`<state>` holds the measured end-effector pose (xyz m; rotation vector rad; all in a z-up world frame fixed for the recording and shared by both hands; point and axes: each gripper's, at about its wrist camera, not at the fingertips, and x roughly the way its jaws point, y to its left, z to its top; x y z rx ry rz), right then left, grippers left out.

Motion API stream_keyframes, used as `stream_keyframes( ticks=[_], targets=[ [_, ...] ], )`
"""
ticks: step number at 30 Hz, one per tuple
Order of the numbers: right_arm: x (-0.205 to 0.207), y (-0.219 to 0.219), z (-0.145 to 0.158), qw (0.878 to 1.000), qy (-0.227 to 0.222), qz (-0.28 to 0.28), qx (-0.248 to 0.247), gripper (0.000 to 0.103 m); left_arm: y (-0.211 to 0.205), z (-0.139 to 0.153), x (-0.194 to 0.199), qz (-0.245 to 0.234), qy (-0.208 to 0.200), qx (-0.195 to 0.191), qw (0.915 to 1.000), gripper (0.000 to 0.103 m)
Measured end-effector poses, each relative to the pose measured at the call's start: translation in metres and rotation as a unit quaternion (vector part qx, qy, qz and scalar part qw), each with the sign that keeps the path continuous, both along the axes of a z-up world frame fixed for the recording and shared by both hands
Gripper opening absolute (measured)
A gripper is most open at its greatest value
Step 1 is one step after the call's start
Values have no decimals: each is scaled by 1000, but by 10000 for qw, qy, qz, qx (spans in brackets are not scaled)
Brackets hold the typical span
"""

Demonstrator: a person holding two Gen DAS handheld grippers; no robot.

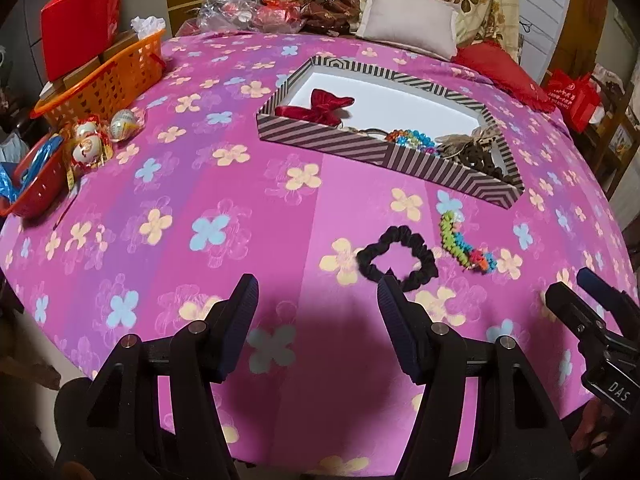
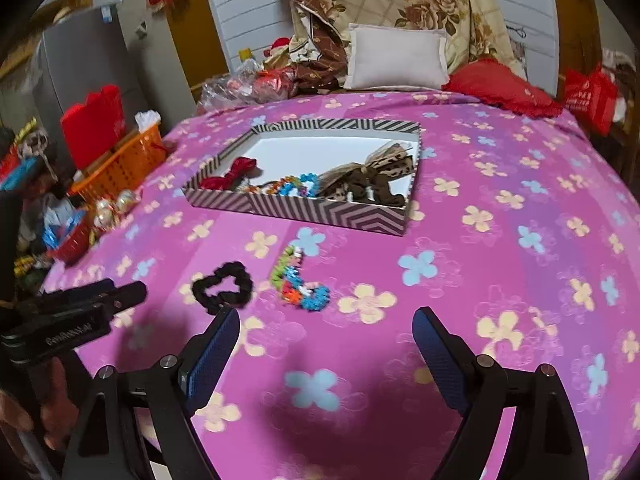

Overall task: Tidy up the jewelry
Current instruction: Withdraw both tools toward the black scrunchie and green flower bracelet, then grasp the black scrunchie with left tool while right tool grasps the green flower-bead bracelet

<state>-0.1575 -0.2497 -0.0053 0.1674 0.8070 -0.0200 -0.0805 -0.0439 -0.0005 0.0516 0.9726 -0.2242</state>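
Left gripper [image 1: 318,296]: jaws spread, nothing held, lower centre of the left view.
Right gripper [image 2: 326,326]: jaws spread, nothing held.
Scrunchie [image 1: 396,258]: black, lying on the bedspread [image 1: 160,264], partly covered by the left gripper's finger tip.
Bead bracelet [image 1: 466,244]: just beside the scrunchie.
Striped box [image 1: 320,140]: upper centre; a red bow [image 1: 320,106] and beads are seen inside.
Orange basket [image 1: 108,76]: upper left.
Box contents at right: hard to make out.

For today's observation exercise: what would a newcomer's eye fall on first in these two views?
The pink flowered cloth fills both views. On it sits a striped box holding a red bow and beaded pieces, and nearer the cameras lie a black scrunchie and a colourful beaded bracelet, apart from each other.
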Motion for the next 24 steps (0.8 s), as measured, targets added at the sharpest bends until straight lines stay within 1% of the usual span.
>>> stream_keyframes(
  ticks=[1, 5, 9, 20, 24],
  targets=[
    [1, 1, -2, 10000, 66, 6, -55, 91, 0, -1, 0, -3, 11, 11, 10000, 62],
    [1, 4, -6, 9998, 42, 81, -177, 92, -2, -6, -1, -80, 64, 18, 9999, 62],
    [3, 9, -7, 9993, 109, 239, -274, 92, -7, -13, 0, -237, 158, 16, 9996, 62],
    [9, 1, -18, 9995, 260, 190, -72, 92, -20, -25, 3, -447, 305, -57, 9985, 62],
    [11, -1, -21, 9991, 365, 145, -163, 92, -28, -27, 4, -579, 275, -33, 9979, 62]
  ],
)
